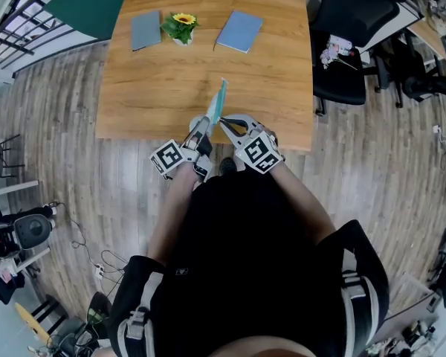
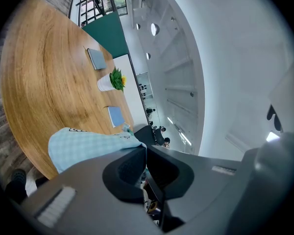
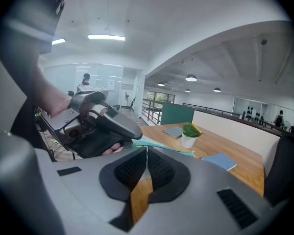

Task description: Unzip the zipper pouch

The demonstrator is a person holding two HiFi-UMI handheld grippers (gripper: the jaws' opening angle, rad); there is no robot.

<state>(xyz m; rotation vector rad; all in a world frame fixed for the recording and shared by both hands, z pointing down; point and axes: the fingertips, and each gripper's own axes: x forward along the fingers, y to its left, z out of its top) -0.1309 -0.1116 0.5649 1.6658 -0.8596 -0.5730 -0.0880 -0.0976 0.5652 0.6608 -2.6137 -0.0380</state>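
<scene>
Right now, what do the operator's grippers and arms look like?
The left gripper and right gripper match: grey moulded bodies, two jaws lined with black textured pads, and each carries a white cube printed with black square markers. The person wears black clothing, and the forearms are bare.

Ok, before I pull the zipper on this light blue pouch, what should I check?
1. Left gripper jaws shut on the light blue checked fabric pouch: ok.
2. Right gripper jaws shut on the pouch's edge: ok.
3. Right jaws on the zipper pull itself: cannot tell.
4. Small potted plant, grey-blue notebook and blue notebook well apart from the pouch: ok.
5. Zipper closed: cannot tell.
</scene>
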